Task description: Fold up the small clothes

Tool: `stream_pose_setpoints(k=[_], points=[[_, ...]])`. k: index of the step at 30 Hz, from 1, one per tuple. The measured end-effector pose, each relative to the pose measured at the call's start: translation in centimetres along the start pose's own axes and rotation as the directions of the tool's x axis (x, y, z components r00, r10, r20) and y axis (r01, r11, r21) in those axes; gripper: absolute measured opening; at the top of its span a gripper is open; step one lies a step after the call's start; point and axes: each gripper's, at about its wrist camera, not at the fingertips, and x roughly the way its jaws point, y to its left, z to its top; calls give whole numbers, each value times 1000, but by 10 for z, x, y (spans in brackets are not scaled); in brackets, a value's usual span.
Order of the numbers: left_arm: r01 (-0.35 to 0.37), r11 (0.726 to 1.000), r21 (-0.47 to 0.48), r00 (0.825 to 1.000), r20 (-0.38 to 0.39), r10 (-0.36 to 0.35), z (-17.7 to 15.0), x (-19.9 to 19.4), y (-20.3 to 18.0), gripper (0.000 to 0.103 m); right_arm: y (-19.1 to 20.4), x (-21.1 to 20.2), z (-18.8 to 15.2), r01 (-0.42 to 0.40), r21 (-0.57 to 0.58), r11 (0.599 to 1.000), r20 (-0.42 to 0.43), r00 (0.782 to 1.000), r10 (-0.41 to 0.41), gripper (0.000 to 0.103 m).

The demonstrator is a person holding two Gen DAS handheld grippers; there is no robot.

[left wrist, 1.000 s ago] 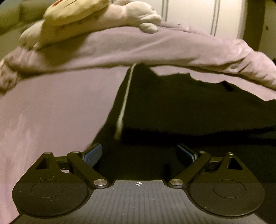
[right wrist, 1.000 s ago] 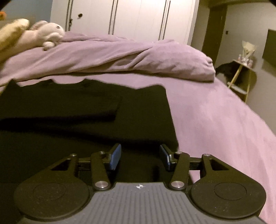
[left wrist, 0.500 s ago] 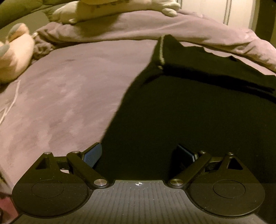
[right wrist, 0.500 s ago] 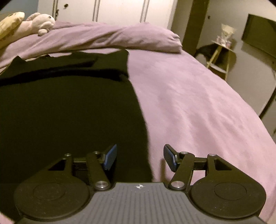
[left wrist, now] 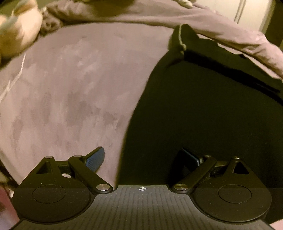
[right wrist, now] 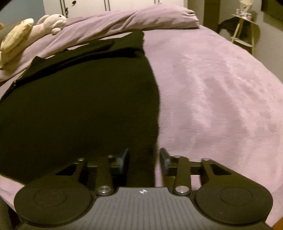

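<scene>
A black garment (left wrist: 203,115) lies flat on the purple bed sheet (left wrist: 70,88), its far part folded over. My left gripper (left wrist: 141,152) stands open wide at the garment's near left edge. One of its fingers is over the sheet, the other over the cloth. In the right wrist view the same garment (right wrist: 79,106) fills the left half. My right gripper (right wrist: 144,154) straddles the garment's near right edge. Its jaws are closing with black cloth between them, and a gap still shows beside the pads.
A bunched purple duvet (right wrist: 132,19) lies across the far side of the bed. Plush toys (right wrist: 51,22) rest on its left end, and another soft toy (left wrist: 16,33) lies at the far left. A small side shelf (right wrist: 244,30) stands beyond the bed's right edge, and white wardrobe doors (right wrist: 123,4) are behind.
Both grippers have drawn back along the garment toward its near end, so more black cloth lies ahead. The right jaws widened a little, then narrowed over the right edge. The left jaws stayed wide.
</scene>
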Motion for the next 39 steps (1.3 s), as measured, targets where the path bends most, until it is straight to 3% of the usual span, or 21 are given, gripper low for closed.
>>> stream_pose_setpoints(k=[4,11,13,14,15,16,17,18,19,24,27,29,33,37,38,39], points=[[31,999,-38,999,-16,-31,0,-1,11,86,2,2,1,-9,-10,1000,-15,1000,9,19],[133,986,96,984,-134,-120,1,-5,13,84,0,5,7,-52,-14,999,-67,996,51,22],[158,977,141,978,-160,-135,-2,-6,9,78,3,5,7,-54,-44,998,-69,996,51,22],[171,973,155,975,-171,-144,-3,-7,8,69,4,5,7,-57,-55,997,-68,996,53,18],[185,969,162,972,-179,-155,-4,-7,7,52,5,4,7,-66,-62,996,-69,996,62,15],[208,964,163,966,-190,-176,-4,-8,6,42,5,3,8,-72,-66,995,-67,995,68,13],[227,962,152,961,-198,-196,-2,-9,7,22,6,1,10,-79,-69,995,-65,995,74,12],[239,962,136,957,-203,-209,-1,-10,8,13,7,-1,13,-97,-61,993,-63,994,93,11],[262,958,116,950,-206,-235,3,-12,10,13,7,-4,16,-128,-47,991,-57,991,125,11],[415,910,20,902,-138,-408,28,-39,13,11,4,-24,49,-266,43,963,50,963,264,10],[481,876,-39,876,-32,-482,60,-52,14,11,3,-26,81,-306,89,948,130,947,293,10],[495,867,-64,869,31,-494,82,-54,13,11,2,-22,105,-308,117,944,177,942,285,10],[462,878,-129,885,132,-446,120,-41,9,11,8,-3,151,-241,150,959,261,945,197,10],[369,902,-225,926,168,-337,148,-13,6,12,12,28,183,-115,210,971,297,954,49,10],[341,910,-235,937,169,-307,153,-4,5,13,12,37,188,-86,226,970,292,956,17,10],[311,921,-233,946,170,-277,155,0,1,26,13,42,189,-50,236,970,283,959,-19,11]])
